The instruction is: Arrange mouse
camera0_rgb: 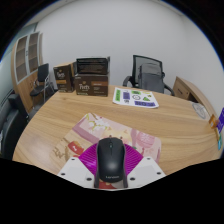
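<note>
We see black mouse [110, 158] btwn tool [110, 172] fingers, pink pads pressing both sides, tool clamped on it, above wooden counter [60, 125]. Paper sheets [100, 130] just ahead; boxes [90, 75], chairs [148, 72] beyond.

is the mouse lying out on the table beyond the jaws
No, the black mouse sits between the pink pads of the gripper, whose jaws close in on its two sides, above the wooden table.
</note>
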The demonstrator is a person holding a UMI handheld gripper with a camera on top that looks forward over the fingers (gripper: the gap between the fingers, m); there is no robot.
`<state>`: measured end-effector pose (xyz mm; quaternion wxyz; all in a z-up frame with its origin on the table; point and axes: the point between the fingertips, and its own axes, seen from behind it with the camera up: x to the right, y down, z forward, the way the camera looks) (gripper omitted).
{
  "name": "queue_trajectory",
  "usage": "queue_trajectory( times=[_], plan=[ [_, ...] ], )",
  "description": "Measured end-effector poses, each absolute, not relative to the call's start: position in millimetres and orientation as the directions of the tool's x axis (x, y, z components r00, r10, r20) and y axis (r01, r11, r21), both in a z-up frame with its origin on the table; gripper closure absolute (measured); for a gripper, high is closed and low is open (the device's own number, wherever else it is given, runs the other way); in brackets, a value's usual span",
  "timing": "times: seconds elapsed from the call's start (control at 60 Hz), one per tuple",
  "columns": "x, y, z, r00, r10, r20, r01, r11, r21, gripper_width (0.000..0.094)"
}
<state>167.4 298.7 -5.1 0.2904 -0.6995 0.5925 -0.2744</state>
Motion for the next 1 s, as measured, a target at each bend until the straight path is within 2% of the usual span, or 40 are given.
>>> queue_trajectory(
  times=[0.133,0.25,0.283,0.333,0.367,0.45,0.783,1.0],
  plan=[
    [162.7,298.4,-14.6,0.134,-0.99,0.044,-0.675,-0.123,-0.727,0.056],
    [162.0,297.4,-16.8,0.122,-0.992,0.045,-0.675,-0.116,-0.729,0.0416],
    [160.3,293.8,-16.4,0.107,-0.993,0.05,-0.682,-0.11,-0.723,0.0296],
    [156.4,288.2,-12.7,0.096,-0.994,0.06,-0.692,-0.11,-0.714,0.0055],
    [150.4,288.0,-9.7,0.103,-0.993,0.057,-0.704,-0.113,-0.701,0.0095],
    [134.4,286.2,15.3,0.124,-0.992,0.037,-0.699,-0.114,-0.706,0.0071],
    [-5.7,204.3,167.8,0.114,-0.992,0.044,-0.618,-0.106,-0.779,0.007],
    [-100.2,131.1,214.0,0.057,-0.997,0.042,-0.613,-0.068,-0.787,0.0072]
  ],
)
